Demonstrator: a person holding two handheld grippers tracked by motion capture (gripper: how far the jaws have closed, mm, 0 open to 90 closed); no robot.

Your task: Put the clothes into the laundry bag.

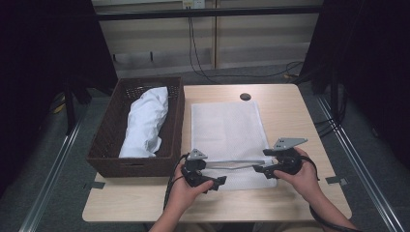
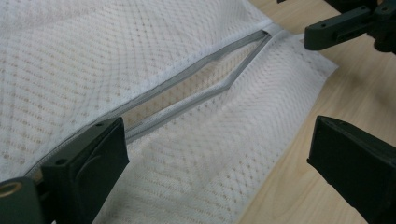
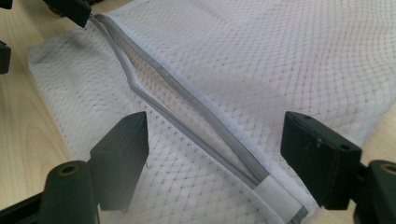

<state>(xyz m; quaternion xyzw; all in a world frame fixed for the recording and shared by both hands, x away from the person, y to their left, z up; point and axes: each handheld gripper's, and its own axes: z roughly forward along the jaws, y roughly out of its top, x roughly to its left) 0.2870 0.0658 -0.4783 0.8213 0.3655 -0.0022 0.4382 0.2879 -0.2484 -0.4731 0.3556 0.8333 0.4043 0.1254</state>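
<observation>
A white mesh bag (image 1: 227, 130) lies flat on the table, its grey zipper (image 1: 234, 164) running across the near end and gaping partly apart. My left gripper (image 1: 216, 182) hovers at the zipper's left end, its jaws standing open over the mesh (image 2: 196, 154) with nothing pinched. My right gripper (image 1: 260, 169) is at the zipper's right end, jaws open either side of the zipper tape (image 3: 224, 140) and its white end tab (image 3: 280, 200). In the left gripper view the open zipper (image 2: 187, 93) runs off toward the other gripper (image 2: 345, 25). A jaw of the left gripper (image 3: 70, 9) shows by the zipper's far end.
A dark wicker basket (image 1: 109, 145) stands at the table's left, holding a rolled white cloth (image 1: 145, 121). A small black disc (image 1: 245, 96) sits at the table's far edge. Bare wood (image 1: 145, 203) runs along the front, and cables hang behind the table.
</observation>
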